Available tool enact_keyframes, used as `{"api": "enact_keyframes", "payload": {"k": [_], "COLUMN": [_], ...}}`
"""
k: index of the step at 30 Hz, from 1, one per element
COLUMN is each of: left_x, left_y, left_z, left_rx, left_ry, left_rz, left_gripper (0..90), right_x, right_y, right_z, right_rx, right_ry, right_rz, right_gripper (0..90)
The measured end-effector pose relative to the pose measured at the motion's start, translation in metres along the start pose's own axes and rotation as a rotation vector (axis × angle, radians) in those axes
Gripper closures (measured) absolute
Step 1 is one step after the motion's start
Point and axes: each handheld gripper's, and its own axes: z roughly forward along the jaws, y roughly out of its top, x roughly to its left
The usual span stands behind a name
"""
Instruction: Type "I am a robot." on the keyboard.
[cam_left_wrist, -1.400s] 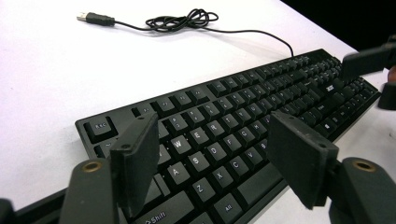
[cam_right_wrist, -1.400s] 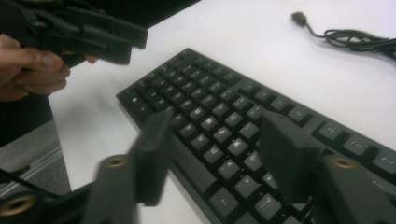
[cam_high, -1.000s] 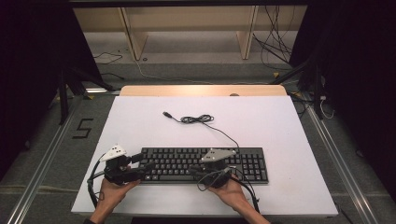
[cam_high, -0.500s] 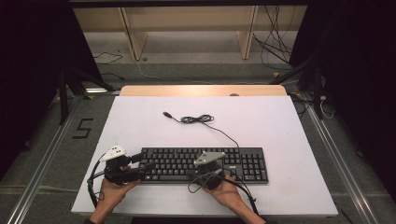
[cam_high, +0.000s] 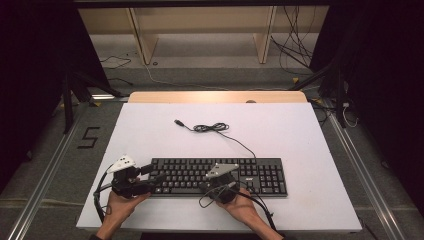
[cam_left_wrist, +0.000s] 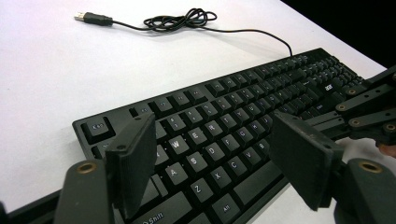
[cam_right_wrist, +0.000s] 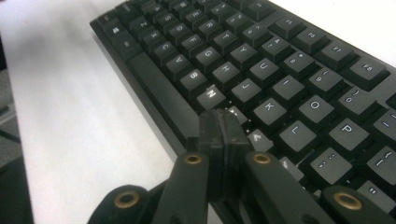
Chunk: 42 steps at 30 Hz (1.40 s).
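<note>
On the white table (cam_high: 150, 130) sits a black keyboard (cam_high: 250, 172), near the front edge, its cable (cam_high: 212, 128) coiled loosely behind it with the USB plug (cam_left_wrist: 93, 18) lying free. Left gripper (cam_high: 150, 175) is at the keyboard's left end, jaws spread wide with nothing pinched; in the left gripper view the keys around A, S and Z show between them. Right gripper (cam_right_wrist: 219, 133) has its jaws pressed flat together, holding nothing, tip down over the keys just below N and M by the space bar; can't tell if it actually touches a key.
</note>
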Motion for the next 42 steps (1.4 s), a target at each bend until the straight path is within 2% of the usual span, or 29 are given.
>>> {"api": "enact_keyframes", "payload": {"k": [3,8,11,13,16,20,22,25,28,30,35,42], "left_x": [0.001,0.001,0.001,0.001,0.001,0.002,0.002,0.002,0.003,0.004,0.006,0.006], "left_y": [0.0,0.0,0.0,0.0,0.0,0.0,0.0,0.0,0.0,0.0,-0.001,-0.002], "left_z": [0.0,0.0,0.0,0.0,0.001,0.002,0.003,0.005,0.008,0.009,0.015,0.022], "left_rx": [-0.002,0.002,0.005,0.008,0.009,0.019,0.017,0.029,0.046,0.054,0.091,0.137], "left_ry": [0.002,0.003,0.006,0.009,0.013,0.017,0.021,0.026,0.041,0.042,0.049,0.06], "left_rz": [-0.003,-0.005,-0.005,-0.006,-0.013,-0.017,-0.024,-0.027,-0.034,-0.035,-0.044,-0.018], "left_gripper": [31.5,31.5,31.5,31.5,31.7,32.0,32.3,33.4,35.5,38.3,53.7,73.3], "right_x": [-0.001,-0.005,-0.007,-0.008,-0.011,-0.015,-0.017,-0.02,-0.021,-0.021,-0.021,-0.021], "right_y": [0.001,0.004,0.005,0.005,0.004,0.004,0.004,0.003,0.003,0.002,0.002,0.0], "right_z": [-0.005,-0.016,-0.021,-0.025,-0.03,-0.038,-0.041,-0.045,-0.049,-0.052,-0.06,-0.066], "right_rx": [-0.028,-0.089,-0.11,-0.12,-0.137,-0.158,-0.166,-0.178,-0.189,-0.198,-0.233,-0.246], "right_ry": [0.017,0.017,0.017,0.013,0.011,0.018,0.009,0.009,0.0,-0.001,-0.005,-0.01], "right_rz": [0.02,0.042,0.056,0.064,0.072,0.088,0.103,0.126,0.122,0.128,0.126,0.129], "right_gripper": [90.0,86.7,83.3,77.0,74.6,61.9,52.9,44.8,39.9,37.6,34.8,33.2]}}
